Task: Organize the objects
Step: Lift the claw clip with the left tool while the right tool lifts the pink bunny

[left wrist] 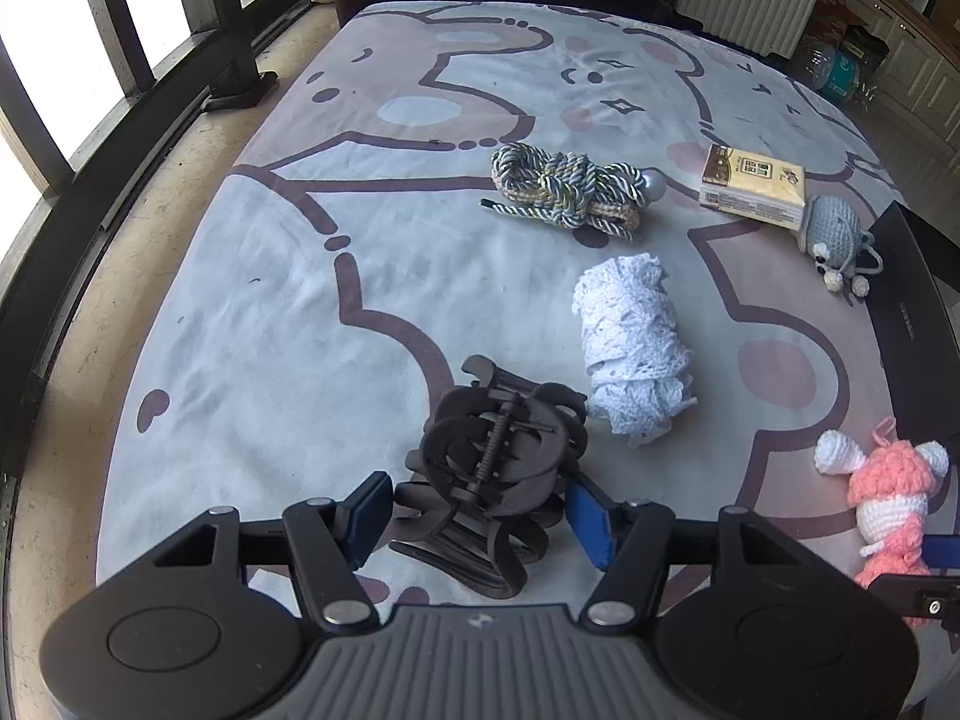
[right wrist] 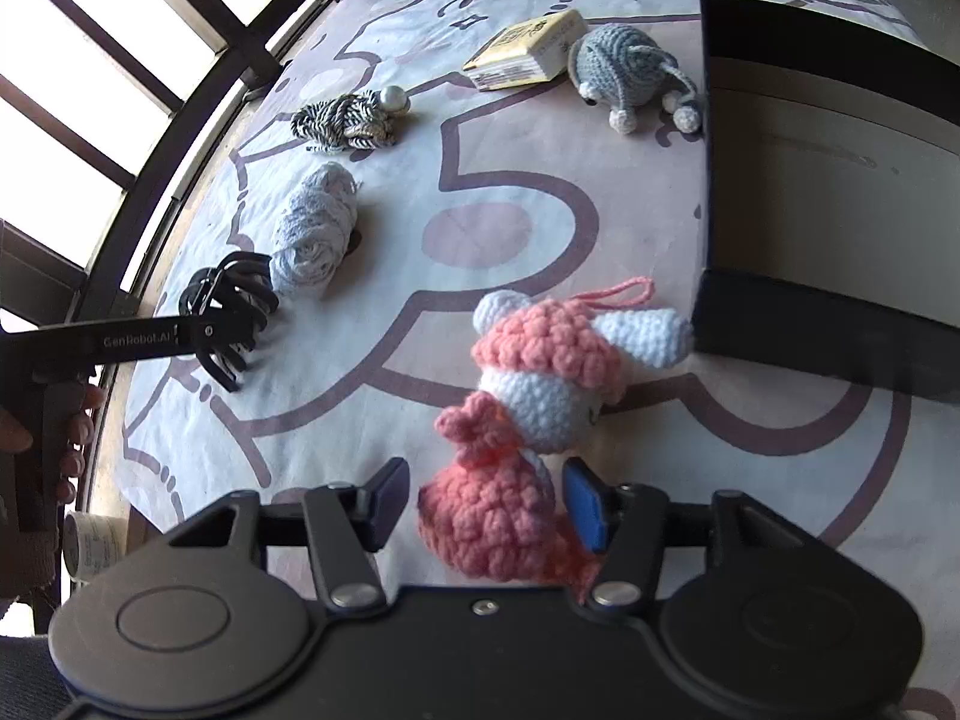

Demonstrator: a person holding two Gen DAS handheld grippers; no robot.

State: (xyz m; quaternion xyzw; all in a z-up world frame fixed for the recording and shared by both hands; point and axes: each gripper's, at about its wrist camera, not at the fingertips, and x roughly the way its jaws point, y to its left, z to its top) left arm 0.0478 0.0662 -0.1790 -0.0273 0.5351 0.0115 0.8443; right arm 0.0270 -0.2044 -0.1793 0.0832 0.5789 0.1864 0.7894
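Little appears done: the black box (right wrist: 828, 180) at far right looks empty, five items lie loose on the bench (left wrist: 270, 330), left fingers (left wrist: 366, 516) grip the hair claw (left wrist: 486, 474), and right fingers (right wrist: 585, 504) straddle, unclosed, the pink doll (right wrist: 528, 420).

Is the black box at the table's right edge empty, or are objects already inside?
Empty as far as visible: the right wrist view shows the black open-topped box with a bare pale floor. Its near corner is hidden behind the wall.

Pink crochet doll (right wrist: 528, 420) beside black box (right wrist: 810, 180)
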